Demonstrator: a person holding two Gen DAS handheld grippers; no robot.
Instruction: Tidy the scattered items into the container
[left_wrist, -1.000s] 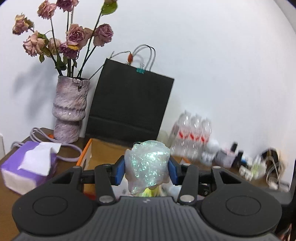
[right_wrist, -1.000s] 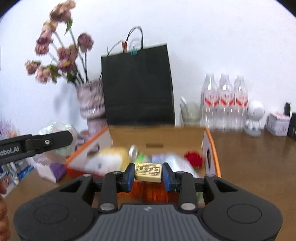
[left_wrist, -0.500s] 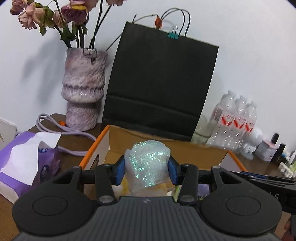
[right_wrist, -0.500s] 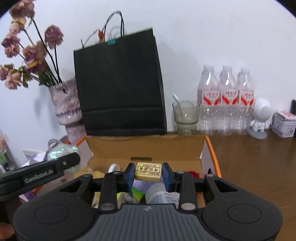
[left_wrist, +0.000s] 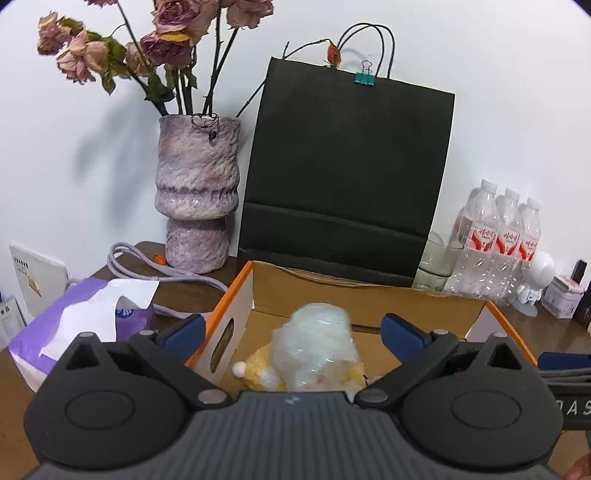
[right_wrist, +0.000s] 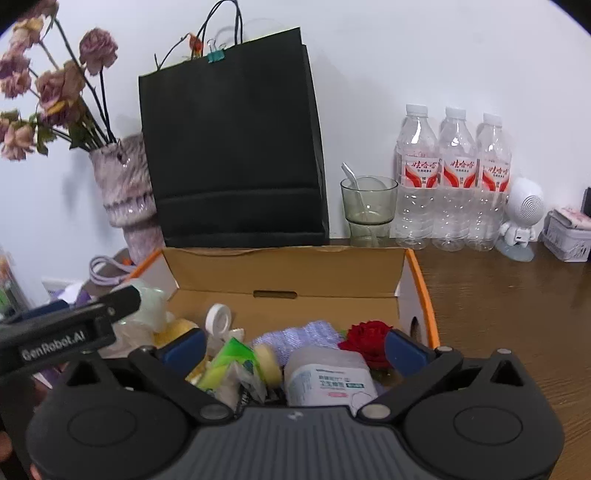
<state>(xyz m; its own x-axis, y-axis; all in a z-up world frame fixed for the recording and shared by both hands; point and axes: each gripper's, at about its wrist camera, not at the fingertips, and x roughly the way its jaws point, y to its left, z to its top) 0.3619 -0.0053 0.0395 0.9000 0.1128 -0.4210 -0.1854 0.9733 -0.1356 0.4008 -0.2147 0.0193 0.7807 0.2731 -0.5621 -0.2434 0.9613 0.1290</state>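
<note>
An open cardboard box with orange edges (left_wrist: 236, 291) (right_wrist: 417, 266) stands on the wooden table. My left gripper (left_wrist: 291, 334) is open above its left end; an iridescent crinkled wrapper ball (left_wrist: 314, 347) sits blurred between the wide jaws, over a yellow plush (left_wrist: 258, 371). My right gripper (right_wrist: 293, 343) is open and empty above the box's near side. Below it lie a white tape roll (right_wrist: 218, 319), a green packet (right_wrist: 231, 363), a wet-wipe pack (right_wrist: 327, 380), a lilac cloth (right_wrist: 295, 338) and a red rose (right_wrist: 367, 338). The left gripper's body (right_wrist: 70, 328) shows at the right view's left.
Behind the box stand a black paper bag (left_wrist: 343, 177) (right_wrist: 232, 147), a vase of dried roses (left_wrist: 197, 192), a glass with a spoon (right_wrist: 367, 208), three water bottles (right_wrist: 454, 181) and a white figurine (right_wrist: 521, 218). A purple tissue pack (left_wrist: 88, 325) lies left of the box.
Both grippers have opened over the box. The left let go of the wrapper ball; the right let go of the small yellow labelled block, which is no longer in sight.
</note>
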